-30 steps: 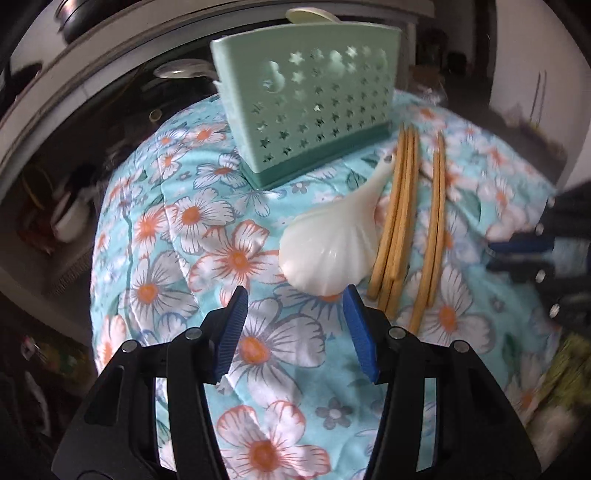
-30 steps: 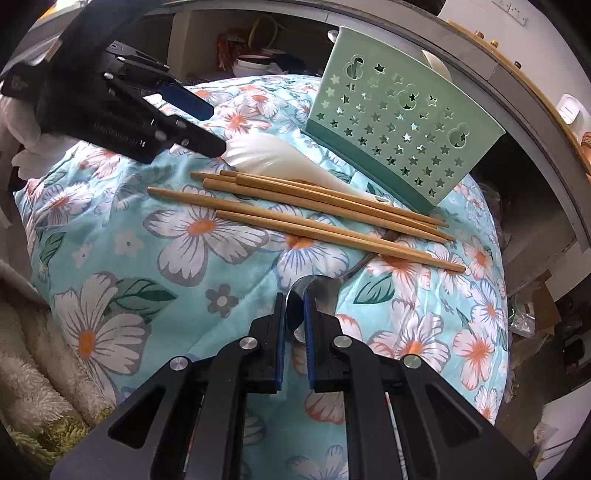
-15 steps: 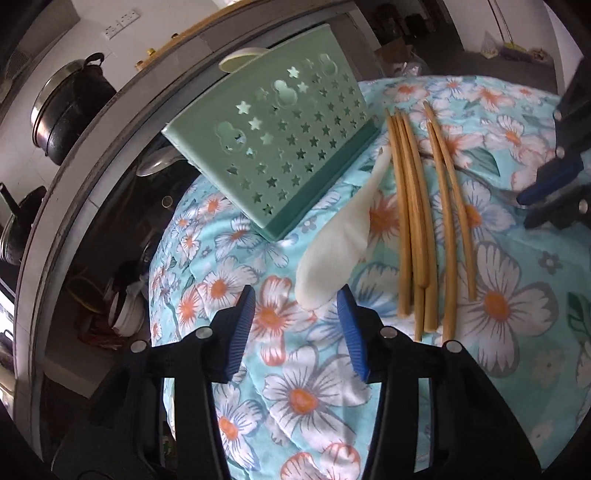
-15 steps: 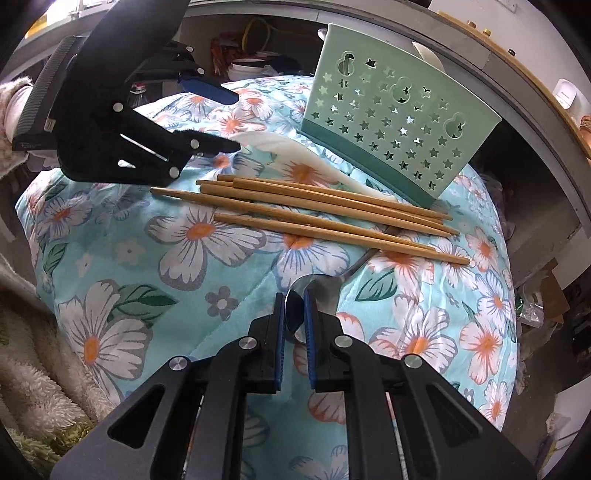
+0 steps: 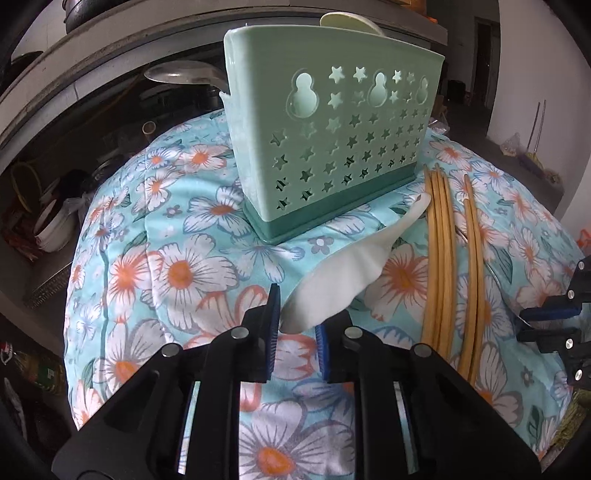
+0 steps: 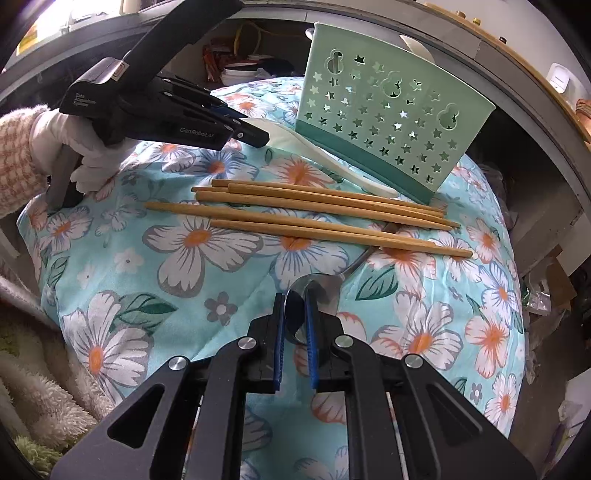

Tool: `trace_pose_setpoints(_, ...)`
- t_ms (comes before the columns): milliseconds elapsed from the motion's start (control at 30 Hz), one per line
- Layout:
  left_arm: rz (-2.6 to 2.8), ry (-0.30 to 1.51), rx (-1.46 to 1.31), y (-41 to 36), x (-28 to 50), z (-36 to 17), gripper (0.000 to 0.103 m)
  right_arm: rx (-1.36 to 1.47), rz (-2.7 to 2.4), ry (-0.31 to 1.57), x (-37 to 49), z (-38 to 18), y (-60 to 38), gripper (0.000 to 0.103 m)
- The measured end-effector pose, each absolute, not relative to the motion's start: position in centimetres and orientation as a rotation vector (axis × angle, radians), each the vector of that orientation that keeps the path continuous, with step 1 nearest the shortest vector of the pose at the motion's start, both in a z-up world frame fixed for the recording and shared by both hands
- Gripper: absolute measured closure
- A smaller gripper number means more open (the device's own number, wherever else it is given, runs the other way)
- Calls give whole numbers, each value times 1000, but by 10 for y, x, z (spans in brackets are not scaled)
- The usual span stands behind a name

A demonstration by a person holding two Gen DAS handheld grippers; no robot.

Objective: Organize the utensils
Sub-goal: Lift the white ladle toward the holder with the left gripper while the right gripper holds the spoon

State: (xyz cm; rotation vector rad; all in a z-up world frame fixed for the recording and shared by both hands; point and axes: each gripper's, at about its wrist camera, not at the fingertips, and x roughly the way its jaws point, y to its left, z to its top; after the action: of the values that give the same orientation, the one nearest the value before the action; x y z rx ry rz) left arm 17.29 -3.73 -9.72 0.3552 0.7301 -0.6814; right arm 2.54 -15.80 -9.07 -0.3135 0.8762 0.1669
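A white plastic spoon (image 5: 343,273) lies in front of the mint-green star-holed holder (image 5: 332,147), its bowl tipped on edge. My left gripper (image 5: 297,332) has its jaws closing on that bowl, and both blue pads touch it. In the right wrist view the left gripper (image 6: 255,136) covers the white spoon's (image 6: 332,162) bowl. Several wooden chopsticks (image 6: 314,210) lie side by side in front of the holder (image 6: 388,122). My right gripper (image 6: 295,325) is shut on the bowl of a metal spoon (image 6: 327,286), whose handle runs under the chopsticks (image 5: 439,258).
Everything rests on a mounded floral cloth (image 5: 177,266) that drops away on all sides. A pale spoon (image 5: 343,22) stands in the holder. A gloved hand (image 6: 74,147) holds the left gripper. A fluffy blanket (image 6: 37,387) lies at lower left, and cluttered shelves (image 5: 51,229) stand behind.
My left gripper moved in over the white spoon's bowl and its jaws narrowed onto it; the spoon tipped up on its edge. The right gripper stayed still on the metal spoon.
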Motion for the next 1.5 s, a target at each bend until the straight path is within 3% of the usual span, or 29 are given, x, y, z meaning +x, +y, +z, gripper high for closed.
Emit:
trace_pose_setpoints(167, -695, 702, 324, -34, 169, -87, 99, -291, 143, 855, 23, -89, -158, 93)
trace_pose_setpoints(767, -765, 519, 39, 17, 107, 32, 101, -26, 152, 713, -8, -24, -192, 101)
trace_pose_setpoints(933, -771, 497, 20, 22, 102, 48, 101, -67, 148, 777, -5, -31, -196, 101)
trace_pose_setpoints(1000, -762, 510, 29, 22, 101, 45, 101, -111, 129, 810, -7, -38, -196, 96)
trace_pose_setpoints(1133, -738, 561, 13, 22, 105, 31, 101, -170, 162, 855, -11, -54, -193, 68)
trace_pose_setpoints(1200, -729, 570, 1, 24, 104, 27, 101, -263, 157, 858, -12, -64, -183, 67)
trace_pose_setpoints(1400, -710, 575, -13, 30, 99, 24, 101, -535, 97, 841, 0, -96, -155, 68)
trace_pose_setpoints(1467, -705, 567, -12, 32, 97, 26, 101, -528, 114, 839, 2, -99, -153, 88)
trace_pose_setpoints(1500, -704, 563, -14, 34, 95, 27, 101, -522, 115, 841, 3, -99, -152, 93)
